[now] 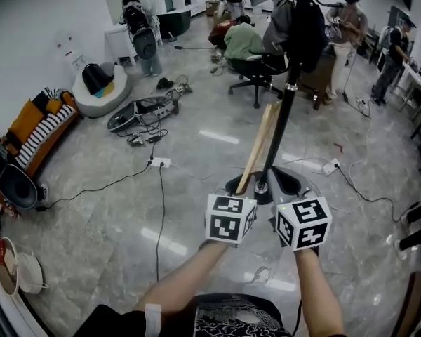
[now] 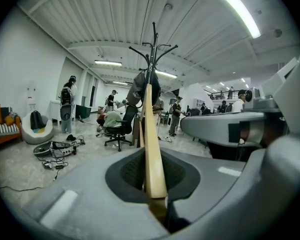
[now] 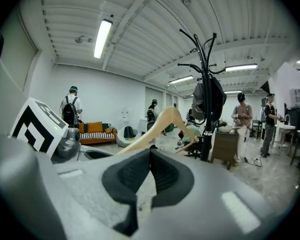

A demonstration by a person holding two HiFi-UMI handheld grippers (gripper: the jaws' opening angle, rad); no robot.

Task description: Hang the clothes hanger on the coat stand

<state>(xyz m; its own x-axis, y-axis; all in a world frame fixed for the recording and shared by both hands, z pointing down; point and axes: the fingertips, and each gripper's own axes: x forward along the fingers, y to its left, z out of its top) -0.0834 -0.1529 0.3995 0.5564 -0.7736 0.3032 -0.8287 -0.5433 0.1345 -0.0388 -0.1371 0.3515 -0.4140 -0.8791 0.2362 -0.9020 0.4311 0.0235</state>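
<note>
A wooden clothes hanger (image 1: 260, 143) rises from my left gripper (image 1: 244, 186), whose jaws are shut on its lower end. In the left gripper view the hanger (image 2: 149, 134) shows edge-on between the pads, in line with the black coat stand (image 2: 154, 54) beyond. The stand's pole (image 1: 283, 111) is just right of the hanger, and a dark garment (image 1: 303, 27) hangs from its top hooks. My right gripper (image 1: 286, 181) sits beside the left, close to the stand's base, shut with nothing in it. The right gripper view shows the hanger (image 3: 162, 121) left of the stand (image 3: 207, 109).
A person sits on an office chair (image 1: 256, 72) behind the stand, next to a wooden cabinet (image 3: 225, 146). Power strips and cables (image 1: 159, 162) lie on the floor to the left. A sofa (image 1: 42, 128) and beanbag (image 1: 102, 90) line the left wall. Several people stand at the back.
</note>
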